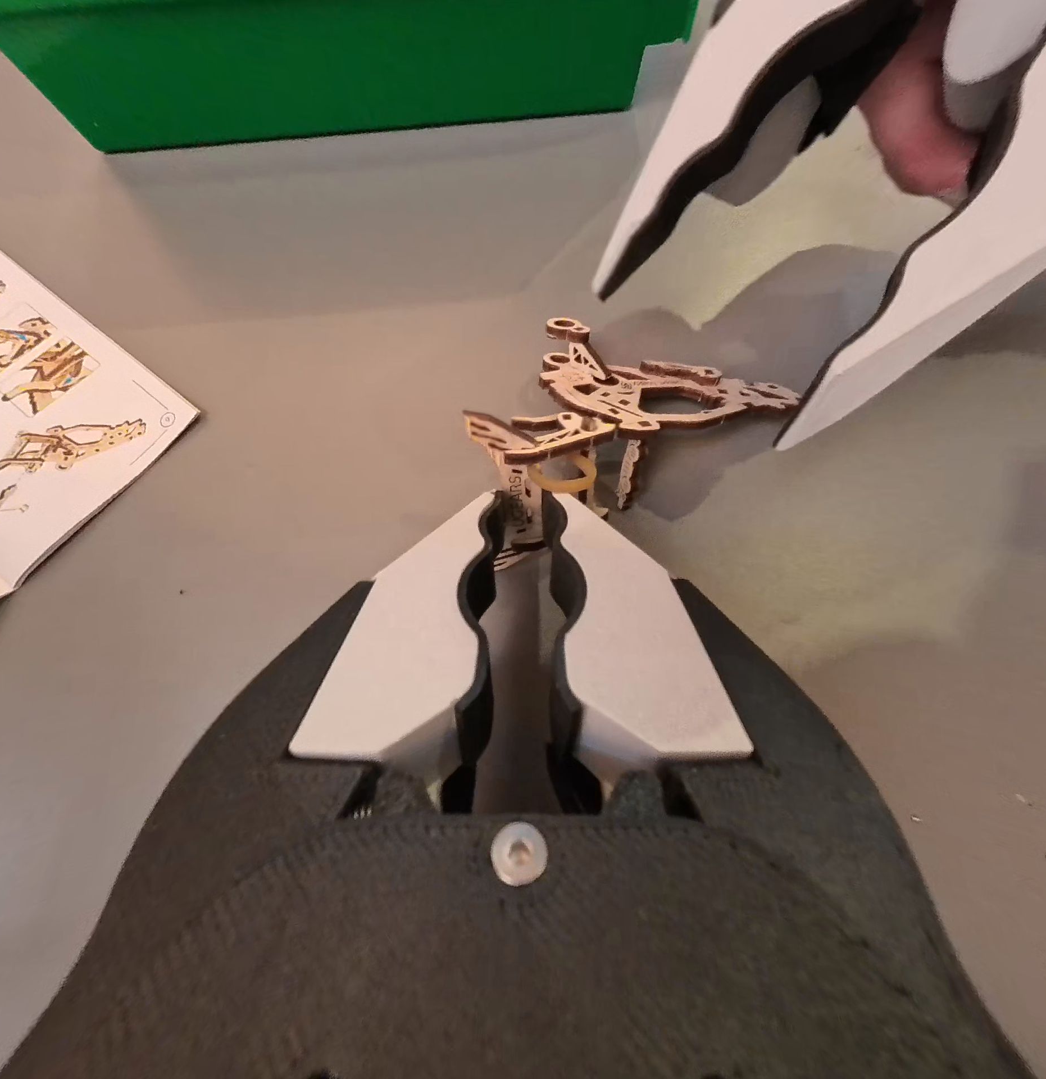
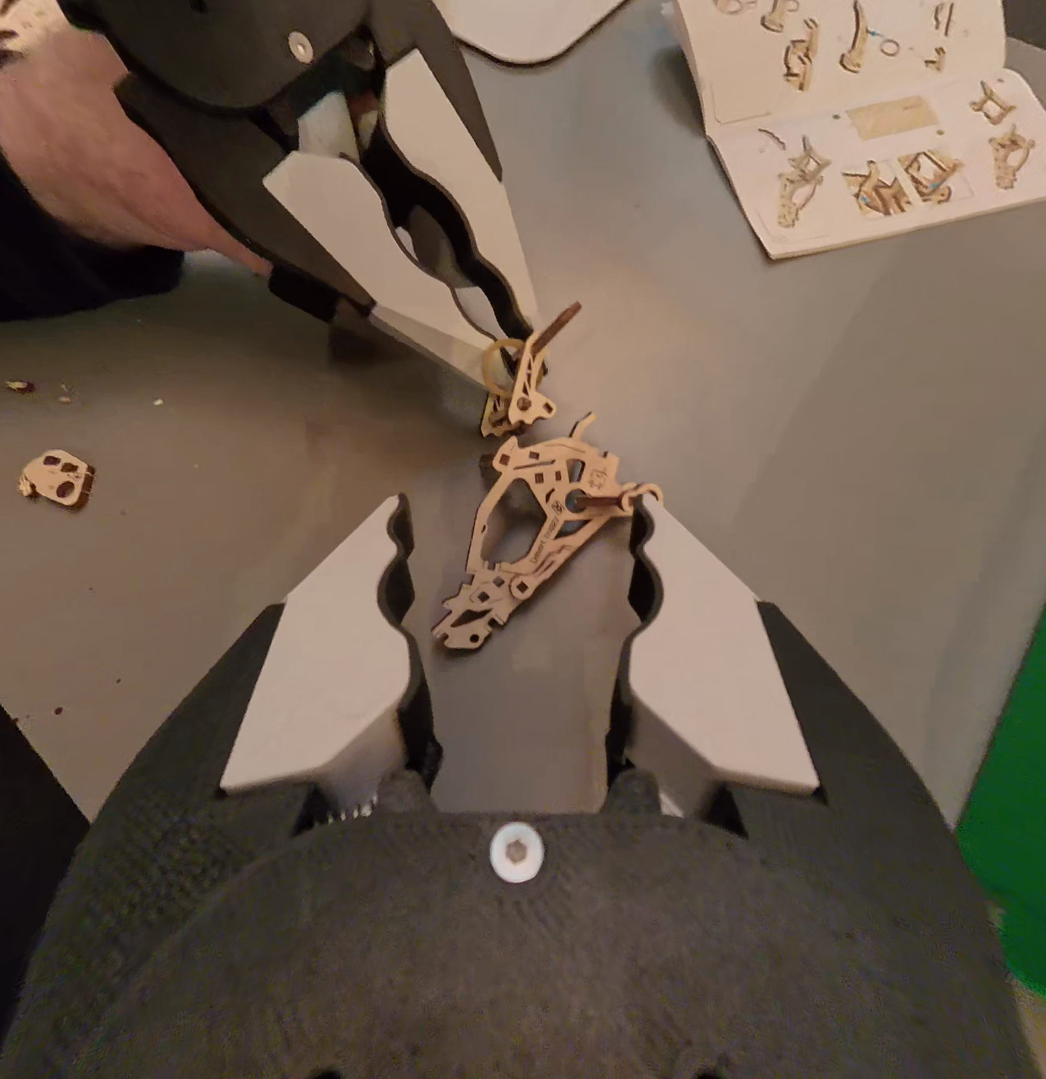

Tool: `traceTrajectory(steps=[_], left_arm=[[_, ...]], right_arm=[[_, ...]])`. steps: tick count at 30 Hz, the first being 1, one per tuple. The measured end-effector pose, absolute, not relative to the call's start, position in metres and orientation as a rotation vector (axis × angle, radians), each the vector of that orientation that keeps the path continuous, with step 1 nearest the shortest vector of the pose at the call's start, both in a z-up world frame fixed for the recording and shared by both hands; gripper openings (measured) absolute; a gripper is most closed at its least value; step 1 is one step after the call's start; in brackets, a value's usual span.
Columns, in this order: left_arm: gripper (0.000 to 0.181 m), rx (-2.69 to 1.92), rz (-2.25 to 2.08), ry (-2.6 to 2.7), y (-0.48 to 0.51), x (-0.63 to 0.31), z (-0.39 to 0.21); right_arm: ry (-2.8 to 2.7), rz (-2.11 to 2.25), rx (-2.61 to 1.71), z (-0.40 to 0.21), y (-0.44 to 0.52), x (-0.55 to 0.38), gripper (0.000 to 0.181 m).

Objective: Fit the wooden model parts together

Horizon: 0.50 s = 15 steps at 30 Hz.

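Note:
My left gripper (image 1: 526, 505) is shut on a small wooden sub-assembly (image 1: 544, 449) that carries a yellow rubber band (image 1: 564, 476), and holds it just above the grey table. It also shows in the right wrist view (image 2: 523, 388), held by the left gripper (image 2: 512, 341). A larger flat wooden frame panel (image 2: 526, 543) with a peg and a small lever rests beside it, slightly propped up. My right gripper (image 2: 520, 505) is open and straddles this panel without holding it. In the left wrist view the panel (image 1: 666, 397) lies under the open right gripper (image 1: 696, 365).
An instruction booklet (image 2: 859, 146) lies open on the table, also in the left wrist view (image 1: 59, 409). A green box (image 1: 334, 70) stands at the back. A loose small wooden piece (image 2: 56, 476) and crumbs lie to the left. A white object (image 2: 526, 29) sits at the far edge. One gripper's finger ends stand about 6 centimetres off the other's. It is some 15 centimetres from my right tips to the loose small wooden piece (image 2: 56, 476).

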<state>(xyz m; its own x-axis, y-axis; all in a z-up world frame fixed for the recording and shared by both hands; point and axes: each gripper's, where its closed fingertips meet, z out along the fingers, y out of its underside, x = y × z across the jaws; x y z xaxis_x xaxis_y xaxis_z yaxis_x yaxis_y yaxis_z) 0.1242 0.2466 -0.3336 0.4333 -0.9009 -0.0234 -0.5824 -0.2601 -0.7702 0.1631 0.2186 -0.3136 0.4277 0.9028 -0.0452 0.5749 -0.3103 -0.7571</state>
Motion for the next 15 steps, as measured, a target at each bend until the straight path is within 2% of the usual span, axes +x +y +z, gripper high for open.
traceTrajectory(steps=[5,13,15], left_arm=[[0.010,-2.058,-0.522,1.210,0.249,0.114,-0.334],[0.010,-2.267,-0.548,1.231,0.230,0.096,-0.335],[0.010,-2.305,-0.576,1.231,0.225,0.094,-0.338]], right_arm=[[-1.255,0.574,-2.033,-0.321,0.205,0.165,0.049],[-1.287,0.232,-1.978,-0.331,0.206,0.158,0.017],[-1.285,0.179,-1.971,-0.334,0.212,0.158,0.003]])
